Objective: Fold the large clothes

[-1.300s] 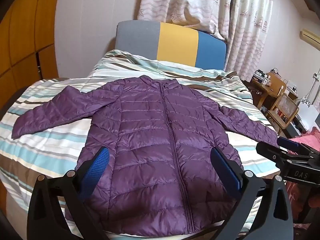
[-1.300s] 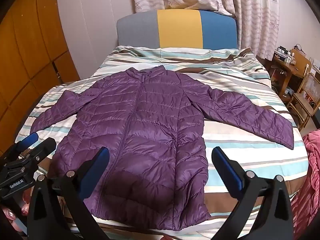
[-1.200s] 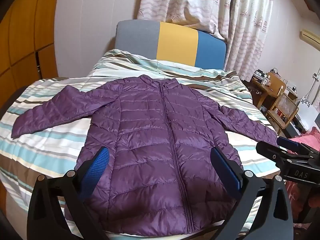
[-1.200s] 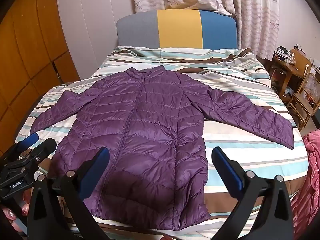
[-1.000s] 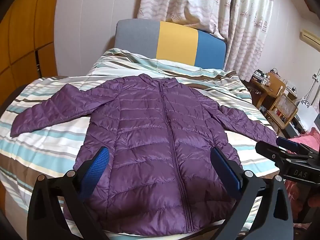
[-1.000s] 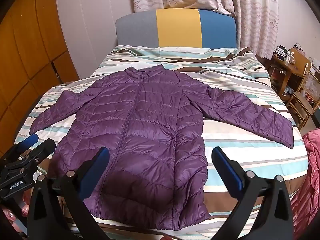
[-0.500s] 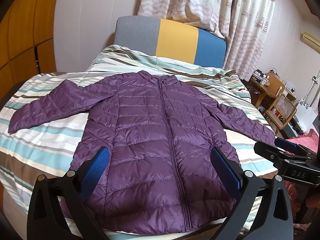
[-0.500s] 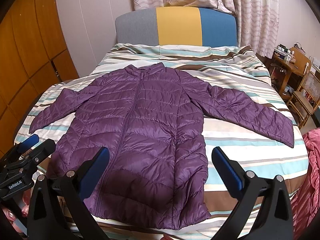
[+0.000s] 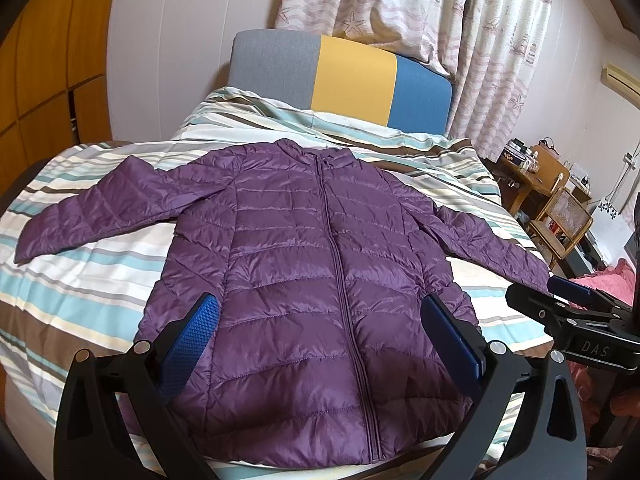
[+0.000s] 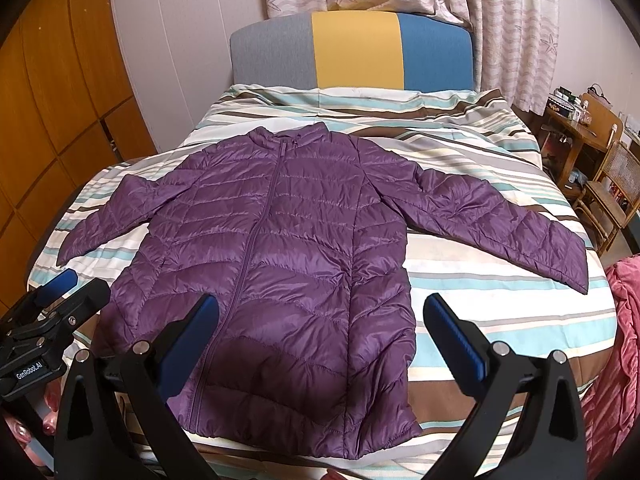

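A purple quilted puffer jacket (image 9: 320, 272) lies flat and zipped on the striped bed (image 9: 80, 280), front up, both sleeves spread out to the sides. It also shows in the right wrist view (image 10: 288, 248). My left gripper (image 9: 320, 320) is open and empty, held above the jacket's hem. My right gripper (image 10: 320, 320) is open and empty above the hem's right part. The right gripper also shows at the right edge of the left wrist view (image 9: 560, 300). The left gripper shows at the lower left of the right wrist view (image 10: 60, 296).
A grey, yellow and blue headboard (image 10: 352, 48) stands at the far end under patterned curtains (image 9: 420, 8). Wooden cabinets (image 10: 52, 120) line the left wall. A wooden desk and chairs (image 10: 600, 168) stand to the right. Pink cloth (image 10: 624, 320) lies at the bed's right edge.
Both grippers have risen and moved slightly forward over the bed, so the jacket sits a little lower in view. The jacket has not moved. Both jaws stay open.
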A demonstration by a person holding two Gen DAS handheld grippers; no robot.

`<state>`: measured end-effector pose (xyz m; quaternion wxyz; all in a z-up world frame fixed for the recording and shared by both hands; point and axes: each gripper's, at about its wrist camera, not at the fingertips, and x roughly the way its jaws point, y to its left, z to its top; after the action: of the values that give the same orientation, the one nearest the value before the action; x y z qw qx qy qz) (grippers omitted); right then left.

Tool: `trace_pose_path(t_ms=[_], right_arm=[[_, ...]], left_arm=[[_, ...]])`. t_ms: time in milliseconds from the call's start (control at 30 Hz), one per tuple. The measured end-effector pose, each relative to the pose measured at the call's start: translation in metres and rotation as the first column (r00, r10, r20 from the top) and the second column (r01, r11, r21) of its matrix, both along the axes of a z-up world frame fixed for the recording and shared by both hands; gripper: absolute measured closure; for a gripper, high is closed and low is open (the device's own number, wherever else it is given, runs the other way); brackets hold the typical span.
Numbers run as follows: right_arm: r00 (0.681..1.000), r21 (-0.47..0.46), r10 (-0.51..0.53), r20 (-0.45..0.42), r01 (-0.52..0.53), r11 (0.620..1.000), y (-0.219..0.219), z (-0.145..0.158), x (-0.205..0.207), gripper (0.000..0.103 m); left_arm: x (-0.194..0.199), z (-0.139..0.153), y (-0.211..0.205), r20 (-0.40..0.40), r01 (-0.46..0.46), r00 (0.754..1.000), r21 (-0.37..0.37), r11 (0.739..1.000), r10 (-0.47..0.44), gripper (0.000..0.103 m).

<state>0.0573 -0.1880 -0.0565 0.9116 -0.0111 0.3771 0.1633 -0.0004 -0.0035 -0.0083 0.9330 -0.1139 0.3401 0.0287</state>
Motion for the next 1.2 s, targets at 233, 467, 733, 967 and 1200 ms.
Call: trace_pose_path(t_ms=[233,467,733,967,1200], right_arm=[[1.000,0.000,0.000,0.000,0.000,1.000,0.000,0.001,0.000,0.002],[1.000,-0.001,0.000,-0.001,0.000,1.000,0.000,-0.001,0.000,0.002],[1.000,-0.002,-0.001,-0.003,0.001,1.000,0.000,-0.002,0.001,0.002],[1.000,-0.003,-0.003,-0.005,0.003,1.000,-0.001,-0.003,0.001,0.002],[1.000,-0.008,-0.008,-0.016,0.007,1.000,-0.002,-0.007,0.005,0.002]], left_arm=[[0.000,-0.001,0.000,-0.002,0.000,1.000,-0.001,1.000,0.000,0.003],[-0.001,-0.002,-0.002,-0.004,0.002,1.000,0.000,1.000,-0.002,0.003],[-0.002,-0.003,-0.005,-0.005,0.004,1.000,0.000,1.000,-0.004,0.003],[-0.002,-0.009,-0.006,-0.012,0.002,1.000,-0.007,1.000,-0.002,0.003],[0.001,-0.015,-0.007,-0.056,-0.003,0.998,-0.023,1.000,0.001,0.003]])
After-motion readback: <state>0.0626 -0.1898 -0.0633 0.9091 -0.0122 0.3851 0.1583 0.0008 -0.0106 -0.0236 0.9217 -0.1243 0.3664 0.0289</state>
